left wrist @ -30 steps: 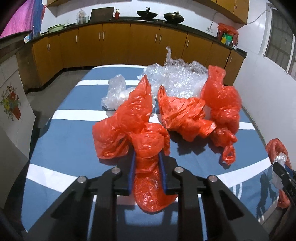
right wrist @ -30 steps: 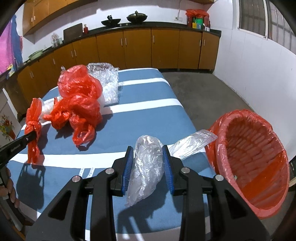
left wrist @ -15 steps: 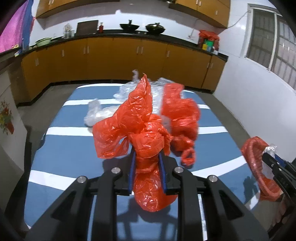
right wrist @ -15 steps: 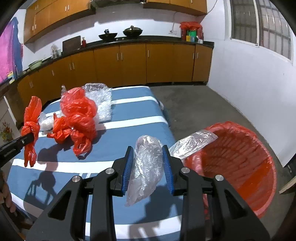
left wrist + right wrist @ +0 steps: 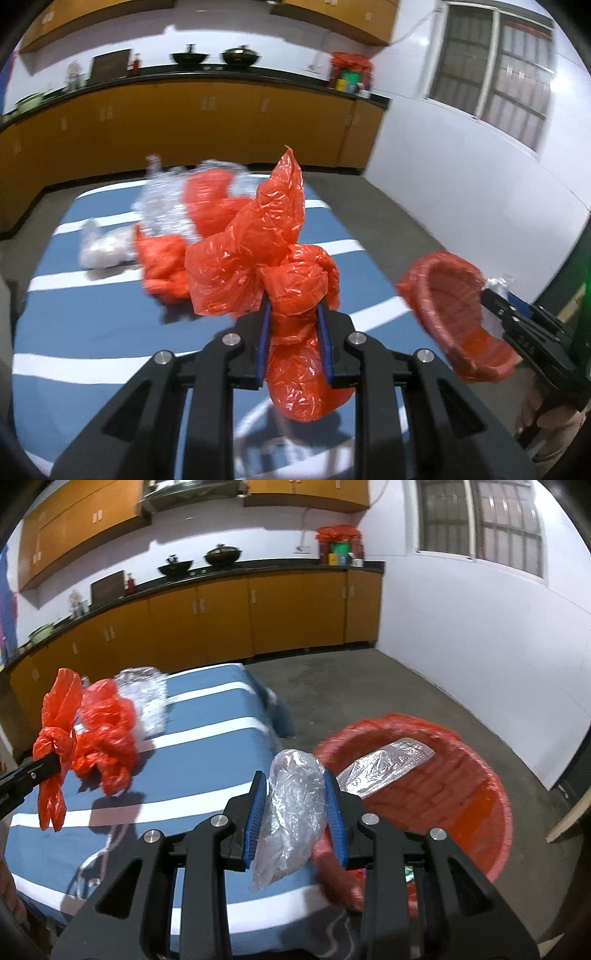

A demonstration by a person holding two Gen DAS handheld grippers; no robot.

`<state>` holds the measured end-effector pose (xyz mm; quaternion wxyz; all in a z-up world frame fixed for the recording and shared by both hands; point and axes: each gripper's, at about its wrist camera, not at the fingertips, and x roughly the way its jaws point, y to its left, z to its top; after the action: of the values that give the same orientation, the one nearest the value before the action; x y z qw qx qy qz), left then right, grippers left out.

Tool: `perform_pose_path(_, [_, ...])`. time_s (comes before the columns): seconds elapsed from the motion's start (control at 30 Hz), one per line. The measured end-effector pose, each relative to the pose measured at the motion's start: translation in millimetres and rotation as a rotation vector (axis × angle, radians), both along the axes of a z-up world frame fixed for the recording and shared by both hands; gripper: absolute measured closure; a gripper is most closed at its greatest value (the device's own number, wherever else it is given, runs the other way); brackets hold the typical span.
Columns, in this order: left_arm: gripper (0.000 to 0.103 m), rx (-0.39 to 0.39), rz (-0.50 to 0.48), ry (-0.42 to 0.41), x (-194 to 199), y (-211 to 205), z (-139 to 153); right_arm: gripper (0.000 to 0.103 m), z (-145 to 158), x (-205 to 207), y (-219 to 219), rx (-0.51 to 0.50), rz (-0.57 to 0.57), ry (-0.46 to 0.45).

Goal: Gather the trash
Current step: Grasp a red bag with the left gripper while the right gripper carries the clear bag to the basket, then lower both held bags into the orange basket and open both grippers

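Crumpled red bag (image 5: 280, 258), clear bag (image 5: 291, 805), apparently lifted, near red bin (image 5: 443, 775)

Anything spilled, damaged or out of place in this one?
Nothing spilled or damaged. Left gripper clamps a crumpled red bag, right gripper a clear bag near the red bin. More bags lie on the striped table.

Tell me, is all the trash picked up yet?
Not yet. The left gripper is shut on a knotted orange plastic bag; the right gripper is shut on a clear crumpled plastic bag near the red-lined round bin. More orange bags and bubble wrap remain on the blue striped table.
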<state>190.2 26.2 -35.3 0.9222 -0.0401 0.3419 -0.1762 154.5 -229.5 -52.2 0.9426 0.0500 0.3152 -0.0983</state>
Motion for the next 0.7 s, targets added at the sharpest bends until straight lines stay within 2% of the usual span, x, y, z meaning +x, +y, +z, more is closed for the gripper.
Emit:
perform_pose_path(0.37, [0.08, -0.029, -0.259, -0.022, -6.0, -104.9, 5.2, 0.07, 8.4, -26.8, -69.5, 0.018, -0.153, -0.027])
perform_pose_path(0.7, [0.08, -0.041, -0.428, 0.0, 1.0, -186.9, -3.7, 0.07, 13.1, -36.0, -114.9, 0.068, -0.219, -0.055])
